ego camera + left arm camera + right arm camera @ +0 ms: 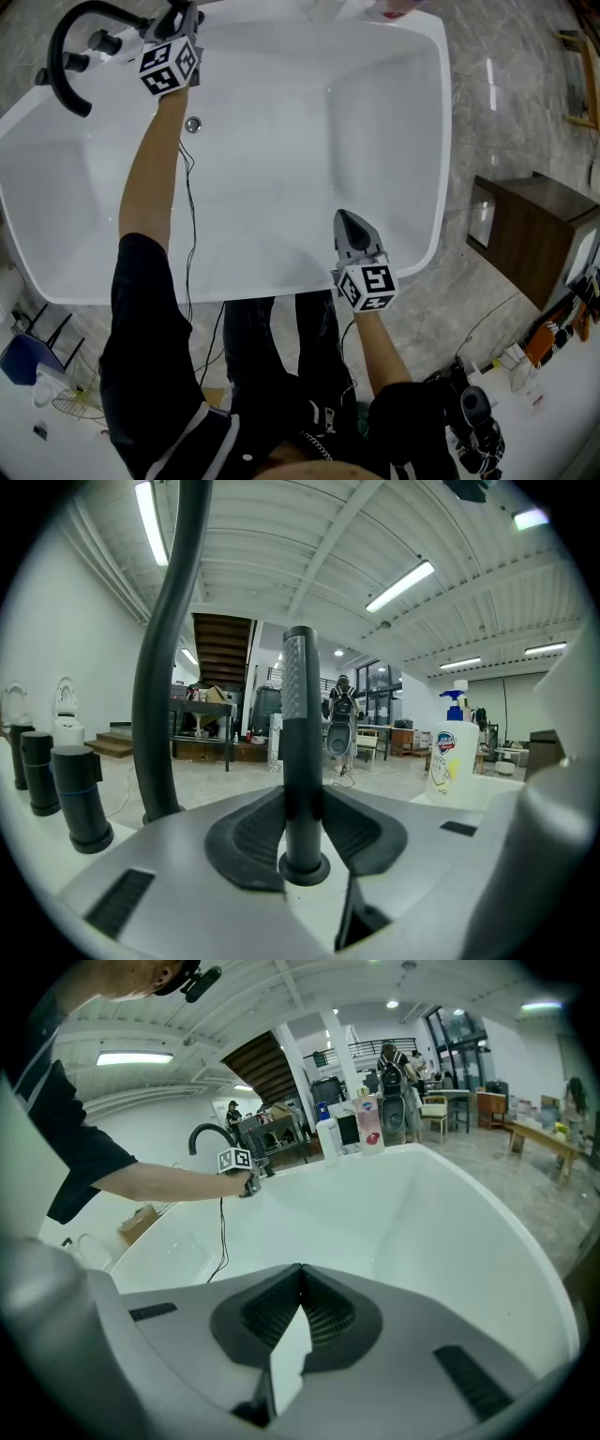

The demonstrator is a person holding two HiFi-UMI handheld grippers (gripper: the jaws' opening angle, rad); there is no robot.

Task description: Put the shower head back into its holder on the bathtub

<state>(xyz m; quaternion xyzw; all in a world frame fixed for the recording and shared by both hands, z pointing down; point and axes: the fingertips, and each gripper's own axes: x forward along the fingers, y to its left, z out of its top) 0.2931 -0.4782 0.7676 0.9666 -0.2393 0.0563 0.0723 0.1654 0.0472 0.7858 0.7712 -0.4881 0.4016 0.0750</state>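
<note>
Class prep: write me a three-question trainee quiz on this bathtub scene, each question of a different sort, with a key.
1. True or false: the right gripper is shut with nothing between its jaws.
2. What is the left gripper closed on? A) a soap bottle B) the black shower head handle C) the tap spout
3. Fill in: in the head view, the right gripper hangs over the white ____.
Key: 1 true; 2 B; 3 bathtub.
</note>
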